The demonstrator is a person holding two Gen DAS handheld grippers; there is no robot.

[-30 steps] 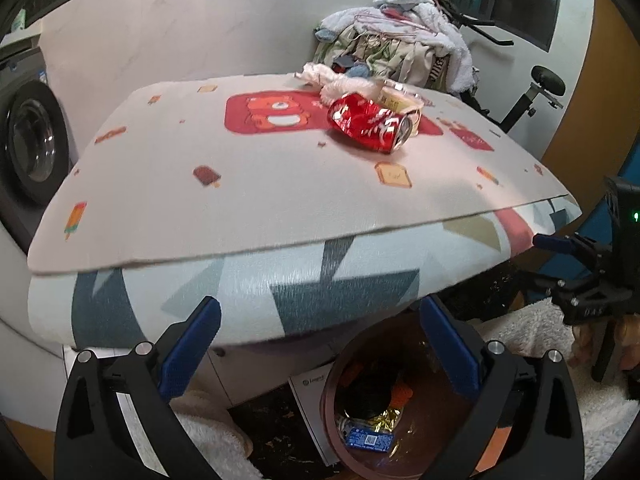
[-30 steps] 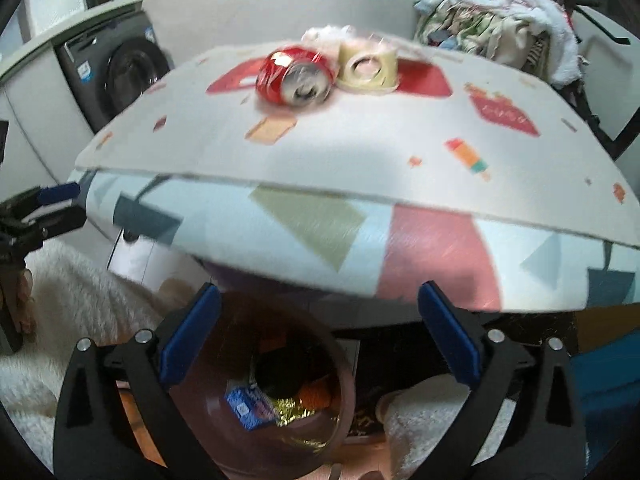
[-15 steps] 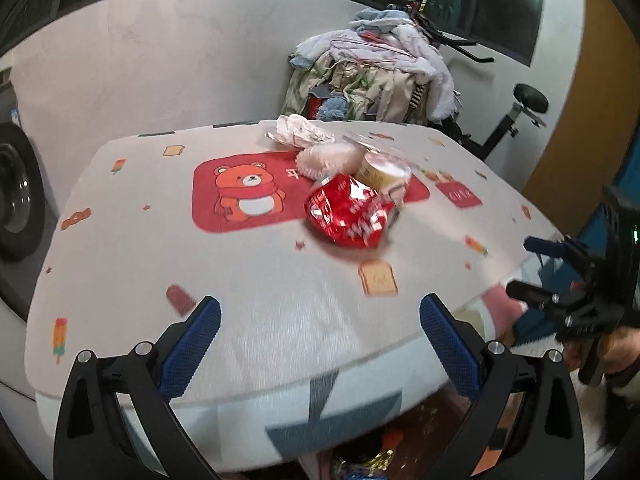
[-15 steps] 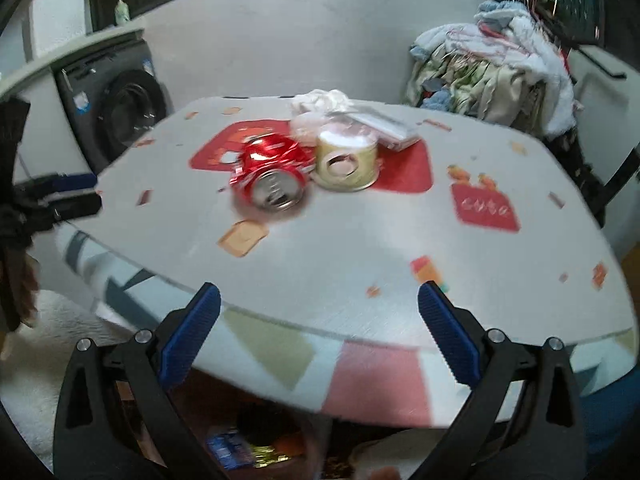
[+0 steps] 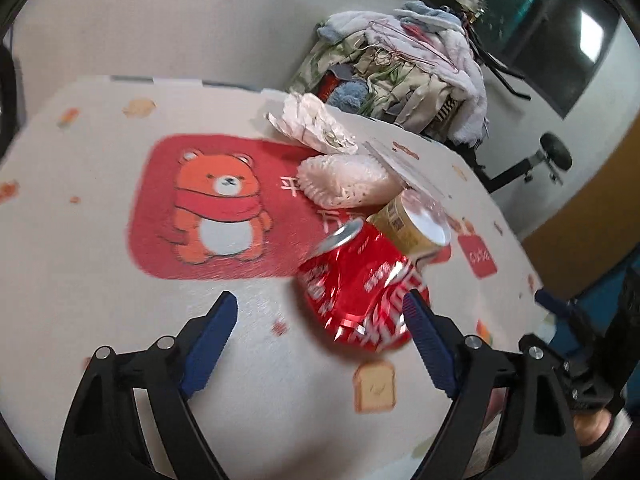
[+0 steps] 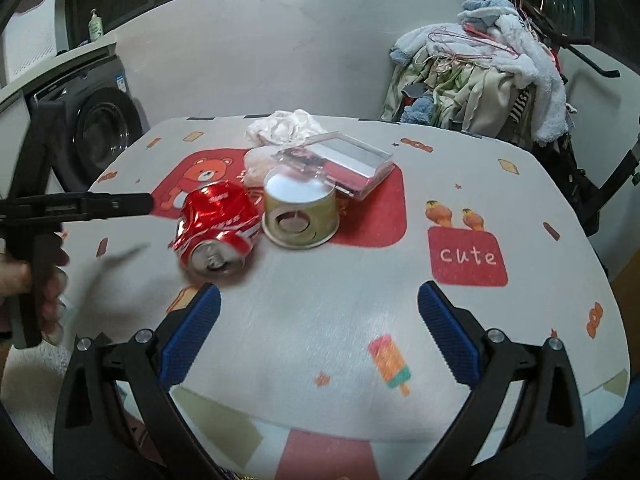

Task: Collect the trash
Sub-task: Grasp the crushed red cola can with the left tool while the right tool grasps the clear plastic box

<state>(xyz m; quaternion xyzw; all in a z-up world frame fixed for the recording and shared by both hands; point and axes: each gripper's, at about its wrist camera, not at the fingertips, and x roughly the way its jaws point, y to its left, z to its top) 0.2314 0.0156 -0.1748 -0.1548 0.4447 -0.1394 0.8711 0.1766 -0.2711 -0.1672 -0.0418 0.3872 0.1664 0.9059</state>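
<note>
A crushed red can (image 5: 360, 292) (image 6: 216, 228) lies on its side on the patterned table cover (image 5: 100, 280). My left gripper (image 5: 318, 308) hovers just over it with its jaws closing; the can sits between them near the right finger (image 5: 424, 332), and no pad presses on it. Behind the can are a yellow tin (image 6: 300, 216), a white foam net (image 5: 344, 184), crumpled paper (image 6: 286, 126) and a clear plastic box (image 6: 344, 160). My right gripper (image 6: 319, 296) stands open and empty over the near table, short of the tin.
A heap of clothes (image 6: 480, 80) rises behind the table's far right corner. A washing machine (image 6: 100, 132) stands to the left, with a bottle (image 6: 95, 26) on the counter above. An exercise bike (image 5: 552, 156) is at the right.
Both grippers rose from below the table edge, above a bin, to over the tabletop. The left one closed in on the red can and its jaws narrowed.
</note>
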